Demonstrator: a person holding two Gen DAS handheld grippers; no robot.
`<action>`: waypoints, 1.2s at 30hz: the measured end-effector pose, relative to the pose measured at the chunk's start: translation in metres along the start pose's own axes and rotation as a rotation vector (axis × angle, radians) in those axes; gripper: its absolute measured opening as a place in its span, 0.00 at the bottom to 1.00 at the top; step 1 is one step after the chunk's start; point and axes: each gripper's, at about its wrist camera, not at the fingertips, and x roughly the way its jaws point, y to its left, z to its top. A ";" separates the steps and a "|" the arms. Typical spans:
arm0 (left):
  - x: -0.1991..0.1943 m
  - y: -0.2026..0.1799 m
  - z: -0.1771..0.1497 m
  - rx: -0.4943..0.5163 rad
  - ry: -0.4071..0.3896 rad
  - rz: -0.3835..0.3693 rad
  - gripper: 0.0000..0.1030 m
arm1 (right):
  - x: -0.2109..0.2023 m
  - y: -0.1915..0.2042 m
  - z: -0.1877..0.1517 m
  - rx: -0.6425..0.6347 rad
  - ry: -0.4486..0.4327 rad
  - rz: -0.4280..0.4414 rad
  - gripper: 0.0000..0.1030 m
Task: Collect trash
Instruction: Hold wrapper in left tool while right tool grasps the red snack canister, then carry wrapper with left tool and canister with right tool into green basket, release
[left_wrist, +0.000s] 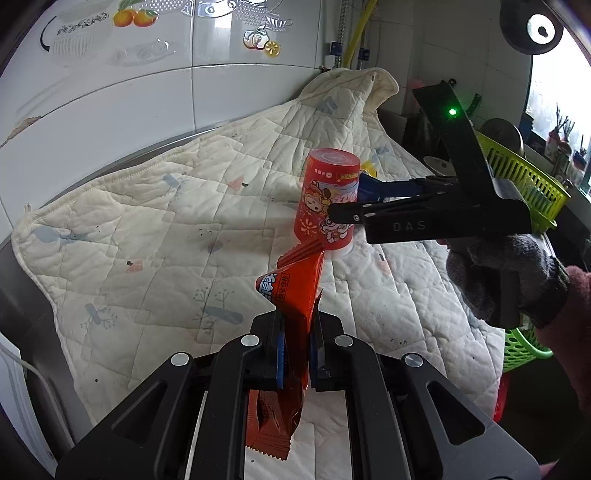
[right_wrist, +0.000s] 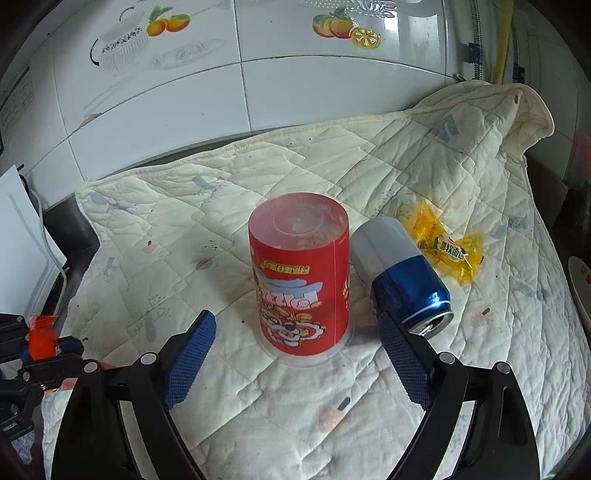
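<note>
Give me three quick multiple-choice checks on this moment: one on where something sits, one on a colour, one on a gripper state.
1. Where does the blue can lie relative to the red cup in the right wrist view?
A. Right of it, on its side
B. Left of it, upright
C. Stacked on top of it

2. What colour is the small wrapper beyond the can?
A. Green
B. Yellow
C. Purple

3. How does the left gripper stand?
A. Open and empty
B. Shut on the cup
C. Shut on the orange-red wrapper

Answers: 1 A, the can lies tipped beside the cup's right side on the quilt. 2 B, its film is plainly yellow. 3 C, the pads pinch the wrapper between them.
</note>
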 end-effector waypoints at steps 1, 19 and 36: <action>0.001 0.001 0.000 -0.002 0.001 -0.001 0.08 | 0.004 0.000 0.002 0.005 0.001 0.001 0.84; 0.001 0.004 -0.002 -0.020 0.003 -0.015 0.08 | 0.034 -0.007 0.011 0.058 0.027 -0.003 0.65; -0.019 -0.052 0.002 0.046 -0.057 -0.107 0.08 | -0.099 -0.034 -0.061 0.149 -0.049 -0.034 0.65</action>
